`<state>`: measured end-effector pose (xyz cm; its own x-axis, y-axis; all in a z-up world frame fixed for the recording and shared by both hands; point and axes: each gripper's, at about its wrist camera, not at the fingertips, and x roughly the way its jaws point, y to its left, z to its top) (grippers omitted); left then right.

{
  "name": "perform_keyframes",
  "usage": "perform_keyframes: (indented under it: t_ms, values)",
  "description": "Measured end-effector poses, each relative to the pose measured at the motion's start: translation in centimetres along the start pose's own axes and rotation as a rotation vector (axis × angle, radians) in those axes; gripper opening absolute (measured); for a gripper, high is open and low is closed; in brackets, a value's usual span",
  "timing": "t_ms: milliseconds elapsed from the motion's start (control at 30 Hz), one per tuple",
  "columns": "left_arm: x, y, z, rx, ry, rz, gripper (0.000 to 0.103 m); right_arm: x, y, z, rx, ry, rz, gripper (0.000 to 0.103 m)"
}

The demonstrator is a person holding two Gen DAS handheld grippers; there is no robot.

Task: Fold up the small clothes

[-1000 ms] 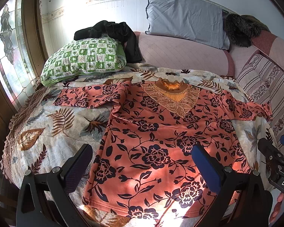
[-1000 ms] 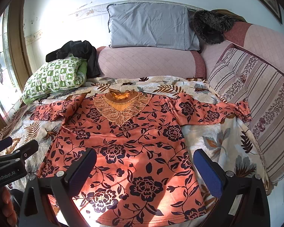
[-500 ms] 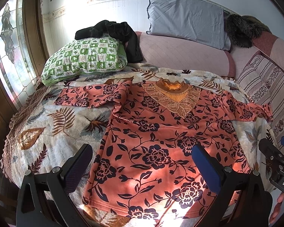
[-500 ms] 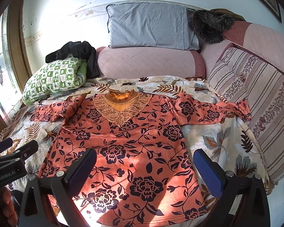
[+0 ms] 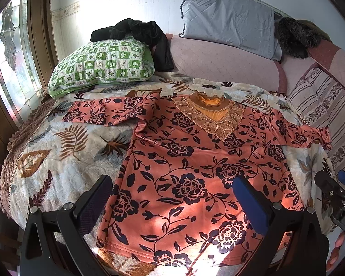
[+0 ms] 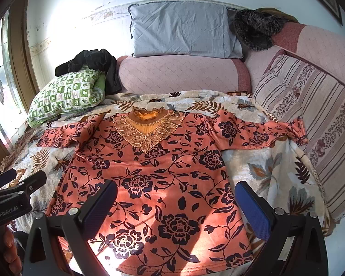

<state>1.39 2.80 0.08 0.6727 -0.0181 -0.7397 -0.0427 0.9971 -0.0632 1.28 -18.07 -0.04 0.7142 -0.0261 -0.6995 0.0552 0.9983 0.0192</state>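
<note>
A coral-orange blouse with black floral print and a lace-trimmed neckline (image 6: 149, 174) lies face-up and spread flat across the leaf-patterned bed blanket (image 5: 57, 151), hem at the near edge, sleeves reaching toward both side edges. The left gripper (image 5: 172, 200) and right gripper (image 6: 176, 203) hover above the hem, jaws wide apart and empty. The thin fabric looks light, limp and likely slippery; pinching a sleeve cuff or hem corner seems the surest hold.

Both wrist cams face headboard from hem, sharing blouse (image 5: 195, 172).
</note>
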Motion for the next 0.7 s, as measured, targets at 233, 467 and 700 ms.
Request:
perform_keyframes:
  t_ms: [233,467,700]
  values:
    - [7.5,5.6,-1.8,-0.178,0.192,-0.049,0.103,4.8,-11.4,-1.4,0.366,0.083,0.183,0.103]
    - [11.6,13.7,-1.3,-0.376,0.212,0.054,0.103,12.8,-32.2,-0.6,0.951,-0.004,0.242,0.102]
    - [13.6,18.2,-0.7,-0.422,0.202,0.157,0.103,22.3,-44.6,2.0,1.279,-0.071,0.211,0.091]
